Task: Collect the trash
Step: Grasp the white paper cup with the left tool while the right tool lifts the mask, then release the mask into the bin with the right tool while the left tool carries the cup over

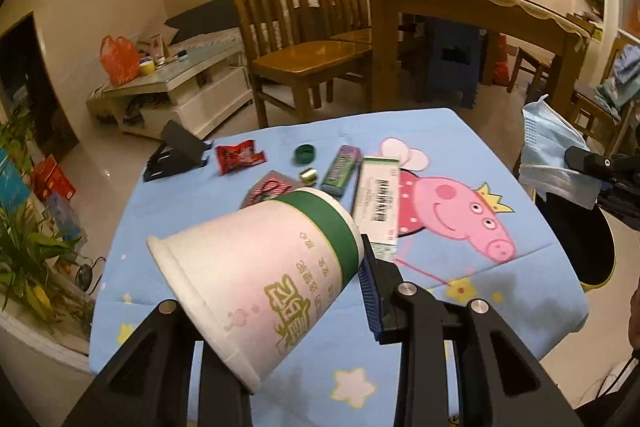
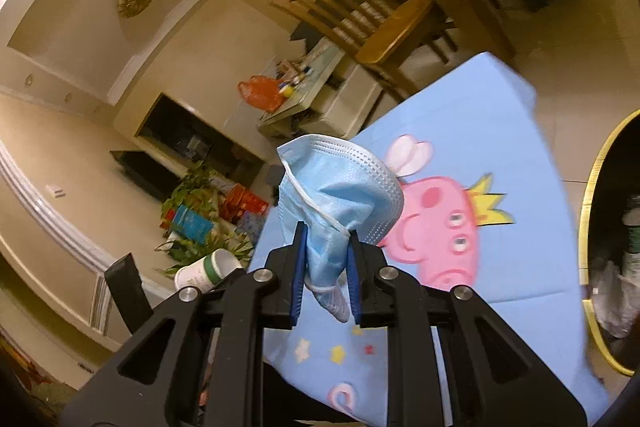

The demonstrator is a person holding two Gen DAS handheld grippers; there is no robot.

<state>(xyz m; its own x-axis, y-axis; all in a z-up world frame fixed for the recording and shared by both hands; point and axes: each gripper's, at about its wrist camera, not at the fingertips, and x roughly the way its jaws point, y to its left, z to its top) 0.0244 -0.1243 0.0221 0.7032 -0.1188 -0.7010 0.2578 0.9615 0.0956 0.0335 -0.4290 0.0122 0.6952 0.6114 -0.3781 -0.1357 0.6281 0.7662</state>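
Paper cup (image 1: 256, 279), white with a green band, lies tilted between the fingers of the left gripper (image 1: 276, 291), which clamp it above the near edge of the blue cartoon-pig tablecloth (image 1: 460, 131). The right gripper (image 2: 326, 269) has its blue pads (image 2: 298, 279) pinched narrowly on a crumpled blue face mask (image 2: 340, 187), held in the air off the table's right side, close to the dark bin with a yellow rim (image 2: 592, 187); something white and a bottle seem to lie inside already, though blur hides detail.

Farther out on the cloth, trash still waits: a white barcoded box (image 1: 378, 199), a green gum pack (image 1: 340, 171), a small gold-foil piece (image 1: 308, 175), a flattened red-patterned wrapper (image 1: 268, 189), a green bottle cap (image 1: 304, 153) and a red snack packet (image 1: 240, 157). A black folding stand (image 1: 176, 155) sits at the far left corner.

By my reading, collection is partway: two items are in hand and undropped, roughly six remain.
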